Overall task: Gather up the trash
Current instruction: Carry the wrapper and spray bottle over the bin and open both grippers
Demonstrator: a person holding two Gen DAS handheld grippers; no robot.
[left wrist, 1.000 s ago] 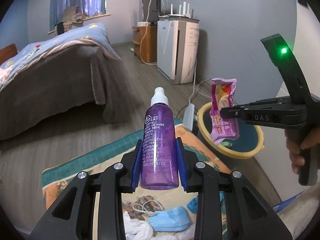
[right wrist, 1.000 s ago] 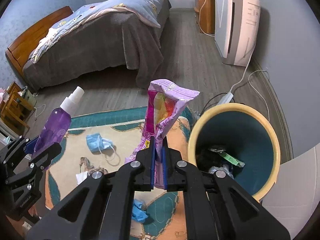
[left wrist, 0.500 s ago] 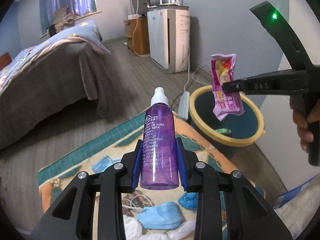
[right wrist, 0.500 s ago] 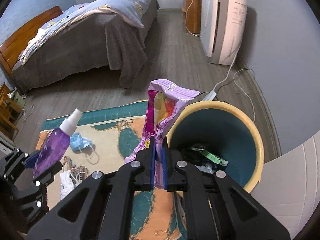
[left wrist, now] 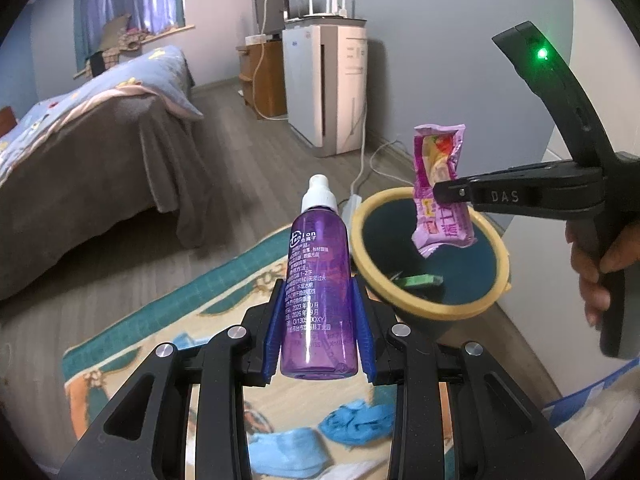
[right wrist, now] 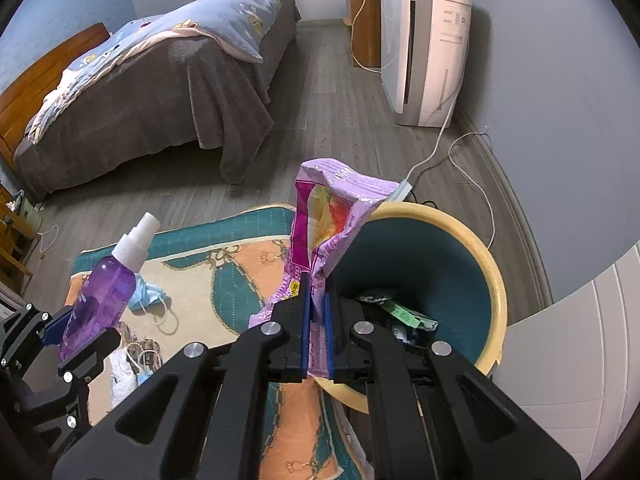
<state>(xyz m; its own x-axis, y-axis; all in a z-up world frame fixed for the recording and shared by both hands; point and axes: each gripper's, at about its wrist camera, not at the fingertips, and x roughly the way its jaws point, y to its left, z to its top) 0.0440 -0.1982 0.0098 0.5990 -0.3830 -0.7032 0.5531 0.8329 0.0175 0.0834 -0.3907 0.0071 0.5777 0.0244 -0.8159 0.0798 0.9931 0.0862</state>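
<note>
Both grippers tilt downward over a patterned rug (right wrist: pixel 240 264) on the wooden floor, side by side. The left gripper (left wrist: pixel 319 320) has its blue fingers (left wrist: pixel 273 332) pinching the lower body of one purple spray bottle (left wrist: pixel 318 280), which stands upright between them with its white nozzle pointing away from the camera; the bottle is held in the air above the rug, just beside the bin. The right gripper (right wrist: pixel 317 320) has its fingers (right wrist: pixel 305 320) pressed together on the lower part of one pink snack wrapper (right wrist: pixel 324 220), whose crumpled open top rises above them. A hand (left wrist: pixel 600 256) grips this gripper's handle at the right edge of the left wrist view, where the wrapper hangs over the mouth of the bin. There is one round bin (right wrist: pixel 486 264) with a yellow rim and a dark teal inside, standing at the rug's edge near the wall, and it already holds some scraps, among them one green packet (left wrist: pixel 418 281). On the rug lie at least two blue face masks (left wrist: pixel 290 452), one more blue crumpled piece (left wrist: pixel 354 426) and some white scraps, too jumbled to count exactly. One bed (right wrist: pixel 160 92) stands farther back.
</note>
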